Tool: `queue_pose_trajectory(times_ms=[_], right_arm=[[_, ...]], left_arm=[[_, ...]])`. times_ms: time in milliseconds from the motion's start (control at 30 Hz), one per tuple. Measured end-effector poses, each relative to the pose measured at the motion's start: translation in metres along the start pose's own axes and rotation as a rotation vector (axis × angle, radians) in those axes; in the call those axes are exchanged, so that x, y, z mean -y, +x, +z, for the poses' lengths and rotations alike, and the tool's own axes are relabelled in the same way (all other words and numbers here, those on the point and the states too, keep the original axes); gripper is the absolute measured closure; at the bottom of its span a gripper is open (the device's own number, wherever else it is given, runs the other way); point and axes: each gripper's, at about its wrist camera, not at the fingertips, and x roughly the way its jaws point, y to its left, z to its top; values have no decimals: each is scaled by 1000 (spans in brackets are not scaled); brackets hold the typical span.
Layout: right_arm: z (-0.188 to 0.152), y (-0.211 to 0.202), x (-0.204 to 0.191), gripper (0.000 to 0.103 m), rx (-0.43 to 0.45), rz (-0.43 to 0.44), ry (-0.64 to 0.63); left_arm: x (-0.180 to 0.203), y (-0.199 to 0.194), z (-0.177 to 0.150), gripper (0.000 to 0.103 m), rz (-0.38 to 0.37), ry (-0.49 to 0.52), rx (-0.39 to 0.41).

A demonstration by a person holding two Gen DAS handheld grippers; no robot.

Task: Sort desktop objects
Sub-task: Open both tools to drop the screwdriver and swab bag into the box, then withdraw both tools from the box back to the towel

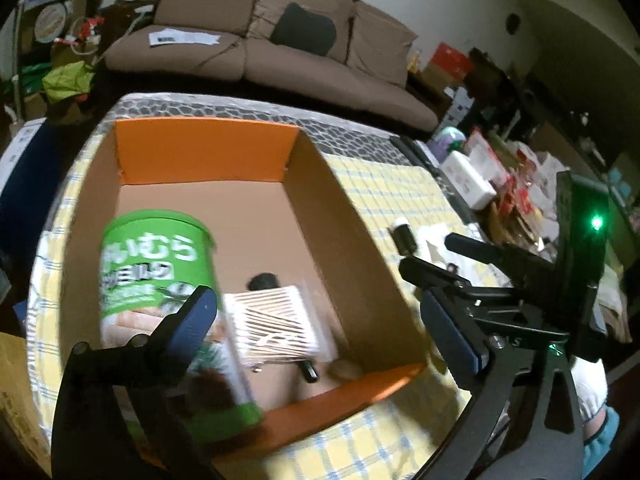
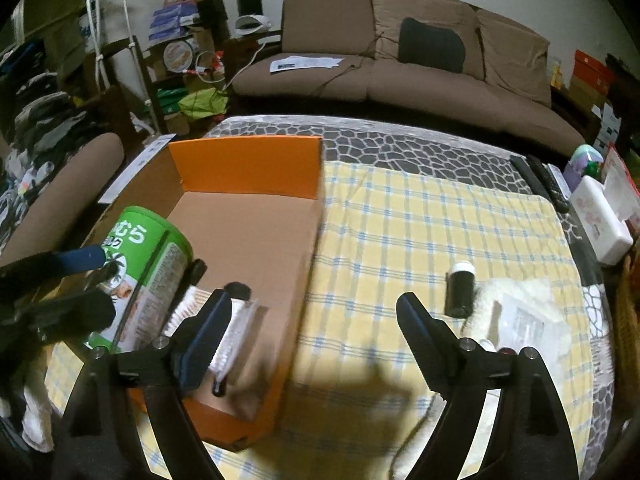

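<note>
1. Cluttered living room, brown sofa (image 2: 420, 64) behind: a desk (image 2: 420, 148) under a yellow checked cloth (image 2: 420, 232) is carrying an open orange cardboard box (image 2: 248, 168) at its left side.
2. Left gripper (image 1: 320, 316) is hanging over the box's near end, fingers spread wide and gripping nothing; the green canister (image 1: 160, 280) is sitting inside the box, tilted at its near-left corner, beside a white striped packet (image 1: 276, 324).
3. Right gripper (image 2: 312, 320) is hovering above the cloth near the box's right wall, fingers wide and empty.
4. Judged step: the canister is looking delivered, and the sorting is turning to the next item.
5. A black bottle with a white cap (image 2: 460, 288) is lying on the cloth toward the desk's right edge; the next move is calling for the right fingers to straddle it.
</note>
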Motion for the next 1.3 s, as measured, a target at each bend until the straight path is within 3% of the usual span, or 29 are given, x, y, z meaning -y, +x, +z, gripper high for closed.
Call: queue_pose_trajectory(times_ms=[400,533,800,1300], right_arm=[[-18,-16,51,11,-1,-41,51],[-23,-23,70,1,0,-43,80],[-41,-43,120,0,3,-20,153],[-84,-69,216,0,11,-96,344]], left_arm=[[48,18,-9,1,17,50,-41],[70,26,-8,0,15,62,-51],[115,52,-13,0,-26,91,-102],[184,120,-35,0,89,286,-157]])
